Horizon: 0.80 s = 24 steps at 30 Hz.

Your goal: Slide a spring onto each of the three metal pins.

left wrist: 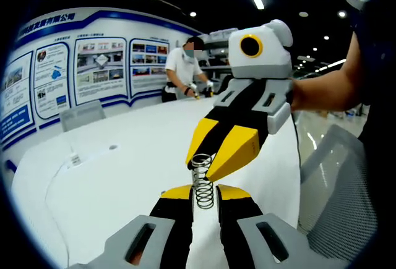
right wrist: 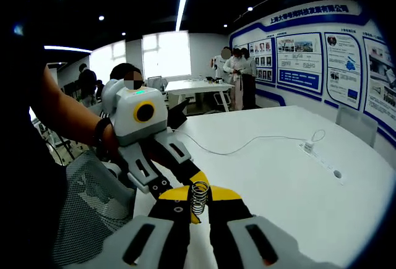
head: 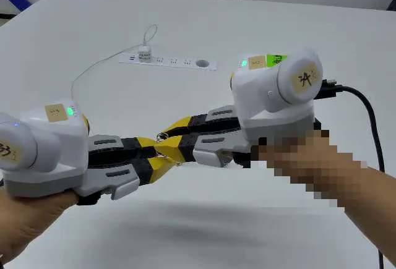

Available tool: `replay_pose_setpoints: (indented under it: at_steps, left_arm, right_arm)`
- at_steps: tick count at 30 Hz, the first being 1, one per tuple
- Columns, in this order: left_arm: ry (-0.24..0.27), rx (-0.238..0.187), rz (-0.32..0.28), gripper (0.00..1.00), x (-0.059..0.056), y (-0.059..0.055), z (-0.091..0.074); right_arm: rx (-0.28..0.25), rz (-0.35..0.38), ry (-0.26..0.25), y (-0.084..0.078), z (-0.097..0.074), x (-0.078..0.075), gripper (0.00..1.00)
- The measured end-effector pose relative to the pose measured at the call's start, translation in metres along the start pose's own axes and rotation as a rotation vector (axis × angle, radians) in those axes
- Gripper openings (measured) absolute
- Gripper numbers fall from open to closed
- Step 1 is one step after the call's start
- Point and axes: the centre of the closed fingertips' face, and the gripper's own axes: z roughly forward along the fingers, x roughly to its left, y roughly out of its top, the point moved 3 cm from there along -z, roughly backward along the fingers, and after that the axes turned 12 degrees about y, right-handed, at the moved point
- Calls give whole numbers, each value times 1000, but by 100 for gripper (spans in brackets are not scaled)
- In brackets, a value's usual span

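Metal spring (left wrist: 202,179) pinched in left gripper (left wrist: 202,190) fingers; head view barely shows it.

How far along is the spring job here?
Done: nothing that I can see. In hand: one spring, pinched above the table between the left gripper and the right gripper. Left: apparently all three pins.

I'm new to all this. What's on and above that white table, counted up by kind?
Grippers: 2 (left gripper, right gripper)
Spring: 1
White strip: 1
Small white knob on the strip: 1
Thin wire: 1
Total: 6
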Motion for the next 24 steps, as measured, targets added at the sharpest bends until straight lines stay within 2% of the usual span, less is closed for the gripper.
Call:
replay_pose_setpoints:
  at_steps: [16,21,24]
  left_arm:
    - [51,-1,-70,41,14,-7,-17]
    - [63,-1,-83,47,16,-9,-21]
    - [72,1,-85,51,18,-11,-22]
  right_arm:
    - [20,-10,-62,4,-9,-17,11]
    - [29,-19,-100,5,-11,-27,11]
    - [21,-12,-139,4,-13,-38,11]
